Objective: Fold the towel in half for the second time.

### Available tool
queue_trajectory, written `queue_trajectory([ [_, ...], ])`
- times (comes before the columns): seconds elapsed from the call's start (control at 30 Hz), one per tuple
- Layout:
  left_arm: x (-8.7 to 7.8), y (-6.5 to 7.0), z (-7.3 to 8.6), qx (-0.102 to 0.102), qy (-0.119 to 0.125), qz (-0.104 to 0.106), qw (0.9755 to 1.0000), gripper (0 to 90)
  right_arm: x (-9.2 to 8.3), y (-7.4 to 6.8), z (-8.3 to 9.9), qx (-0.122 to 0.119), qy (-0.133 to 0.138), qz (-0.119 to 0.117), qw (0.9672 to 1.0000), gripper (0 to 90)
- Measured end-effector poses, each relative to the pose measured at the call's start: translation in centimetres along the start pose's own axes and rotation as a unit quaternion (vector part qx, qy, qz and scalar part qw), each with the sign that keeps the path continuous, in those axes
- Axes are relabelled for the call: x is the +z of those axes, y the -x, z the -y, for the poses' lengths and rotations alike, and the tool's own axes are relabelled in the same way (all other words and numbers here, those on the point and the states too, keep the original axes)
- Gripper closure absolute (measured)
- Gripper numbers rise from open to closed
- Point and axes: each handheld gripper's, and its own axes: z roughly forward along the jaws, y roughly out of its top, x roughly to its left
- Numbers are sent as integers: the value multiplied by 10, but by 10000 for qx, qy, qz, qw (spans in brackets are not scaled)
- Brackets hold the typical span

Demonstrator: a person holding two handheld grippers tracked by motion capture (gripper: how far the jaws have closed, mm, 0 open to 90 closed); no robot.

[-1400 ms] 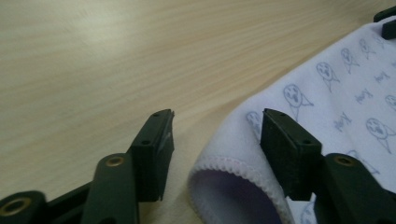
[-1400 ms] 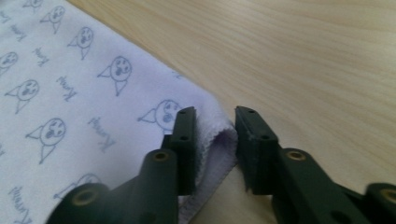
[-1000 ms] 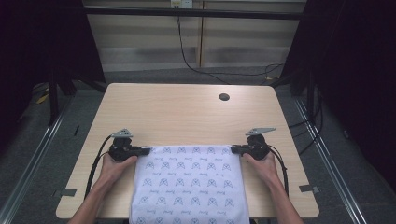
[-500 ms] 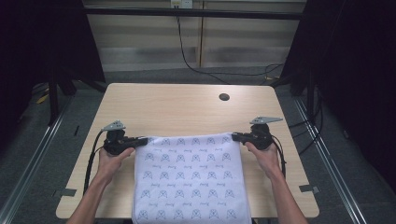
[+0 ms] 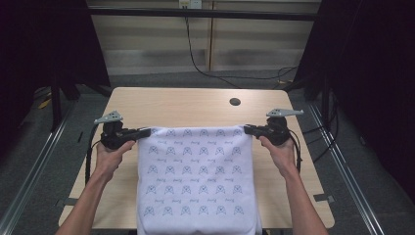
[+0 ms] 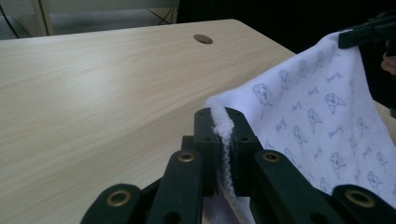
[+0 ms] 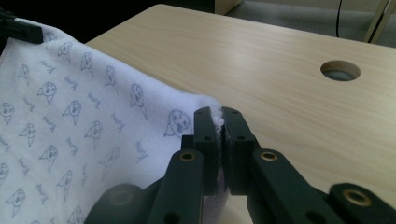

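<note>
Step in hand looks like a lift-and-spread: white printed towel [image 5: 195, 181] held taut by its two far corners, top edge stretched level above the wooden table [image 5: 195, 105], the rest draping toward the near edge and over it. Left gripper [image 5: 142, 133] has its jaws pinched tight on the far-left corner; in the left gripper view the terry hem is squeezed between the pads. Right gripper [image 5: 249, 129] likewise, jaws clamped on the far-right corner.

Next move, my guess: carry both corners together, either far across the table to lay it flat or down to the near hem for a fold. Needs equal tension and matched height, or the edge skews.

Print: repeating blue-grey animal heads with a small script word between them, too small to read. No brand label visible. Cable grommet hole [image 5: 235, 102] far right of centre.
</note>
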Motion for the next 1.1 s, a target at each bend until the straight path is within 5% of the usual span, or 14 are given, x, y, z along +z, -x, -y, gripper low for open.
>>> queue_trajectory([
  [0.37,-5,2,-21,-66,283,-22,9996,850,-12,-5,-29,-107,322,32,9994,866],
  [0.43,-4,4,-28,125,181,-188,9996,850,-14,-5,-31,-113,337,50,9994,865],
  [0.5,-7,7,-40,219,355,-254,9988,851,-18,-4,-38,-147,392,88,9991,865],
  [0.63,-12,10,-53,260,506,-183,9982,852,-24,-6,-50,-246,448,124,9986,865],
  [0.7,-12,12,-53,403,431,-246,9980,852,-26,-9,-51,-256,503,113,9983,865],
  [0.8,-8,13,-41,250,353,-86,9990,852,-26,-11,-45,-285,493,60,9984,866],
  [1.1,-21,23,-21,236,471,115,9985,851,-37,-17,-19,-320,535,-80,9980,865],
])
